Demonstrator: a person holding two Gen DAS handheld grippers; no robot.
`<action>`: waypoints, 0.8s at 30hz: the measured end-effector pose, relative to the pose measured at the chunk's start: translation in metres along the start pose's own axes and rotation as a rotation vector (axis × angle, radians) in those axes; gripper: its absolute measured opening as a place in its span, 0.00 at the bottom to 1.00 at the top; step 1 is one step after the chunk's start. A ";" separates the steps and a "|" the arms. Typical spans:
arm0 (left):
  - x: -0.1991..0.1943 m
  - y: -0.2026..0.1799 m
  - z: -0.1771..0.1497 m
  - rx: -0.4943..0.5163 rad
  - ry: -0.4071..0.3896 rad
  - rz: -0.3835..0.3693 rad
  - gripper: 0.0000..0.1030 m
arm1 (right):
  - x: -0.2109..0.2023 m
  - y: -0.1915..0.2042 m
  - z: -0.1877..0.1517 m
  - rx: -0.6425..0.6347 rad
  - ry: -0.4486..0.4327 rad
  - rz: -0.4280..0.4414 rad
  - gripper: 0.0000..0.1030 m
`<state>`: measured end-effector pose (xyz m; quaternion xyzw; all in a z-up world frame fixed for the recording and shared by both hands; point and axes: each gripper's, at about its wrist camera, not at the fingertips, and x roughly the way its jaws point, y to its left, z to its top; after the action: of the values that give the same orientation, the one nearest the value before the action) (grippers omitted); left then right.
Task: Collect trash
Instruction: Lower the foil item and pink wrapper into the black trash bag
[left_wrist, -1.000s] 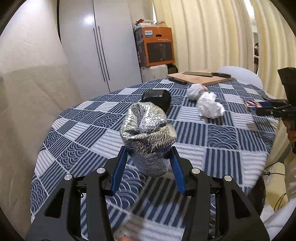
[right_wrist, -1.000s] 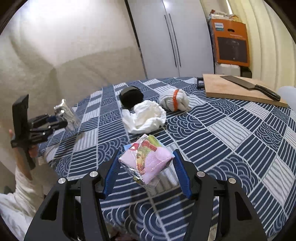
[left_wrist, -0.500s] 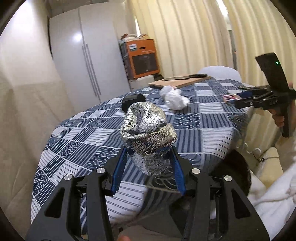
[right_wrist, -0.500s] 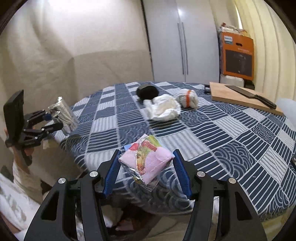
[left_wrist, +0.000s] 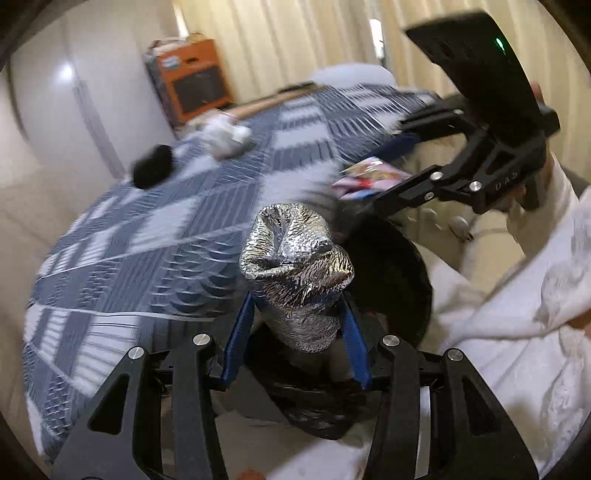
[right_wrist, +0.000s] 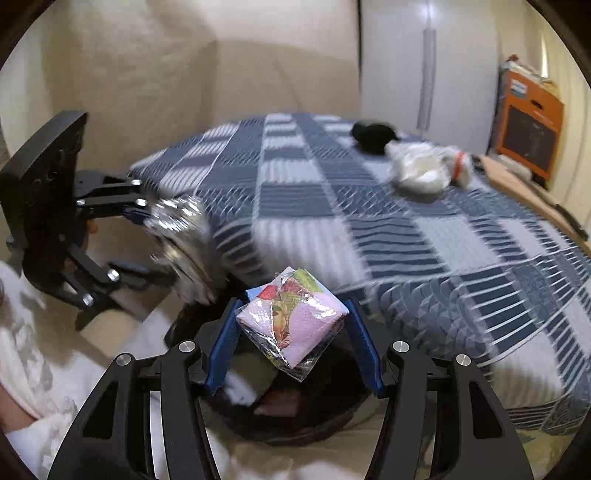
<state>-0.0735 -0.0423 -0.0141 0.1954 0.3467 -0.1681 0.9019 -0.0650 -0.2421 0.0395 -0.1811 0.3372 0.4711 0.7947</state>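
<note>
The left gripper (left_wrist: 297, 317) was found clamped on a crumpled silver foil wad (left_wrist: 295, 266), its blue pads pressed against the wad's lower flanks. The wad's long axis ran outward along the fingers, and its puckered mouth faced away from the camera. The right gripper (right_wrist: 293, 343) was found clenched on a flattened pink, fruit-printed wrapper with a clear film edge (right_wrist: 291, 317), which was held corner-down as a diamond between the pads.

Both pieces were carried clear of the near edge of the round table with the blue-and-white patterned cloth (left_wrist: 155, 236). Directly below and just beyond both sets of fingertips, a dark, round, black-lined bin (left_wrist: 391, 273) was seen, its mouth open upward. In the right wrist view the wrapper sat over the bin's opening. In the left wrist view the foil wad overlapped the bin's near rim.

Judgement: the drop depends on each piece lying above the opening, and the right gripper appeared better centred. A crumpled white tissue bundle (right_wrist: 421, 170) and a black lump (right_wrist: 373, 134) remained near the far edge of the table.
</note>
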 end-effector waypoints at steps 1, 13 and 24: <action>0.005 -0.004 -0.001 0.009 0.008 -0.015 0.47 | 0.006 0.003 -0.004 -0.002 0.025 0.009 0.52; 0.070 -0.017 -0.016 0.067 0.182 -0.137 0.47 | 0.067 0.004 -0.046 -0.035 0.239 -0.044 0.52; 0.114 -0.016 -0.015 0.101 0.329 -0.208 0.47 | 0.111 0.004 -0.060 -0.148 0.321 -0.072 0.52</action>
<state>-0.0088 -0.0685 -0.1076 0.2284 0.4990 -0.2432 0.7998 -0.0542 -0.2064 -0.0809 -0.3239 0.4176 0.4310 0.7314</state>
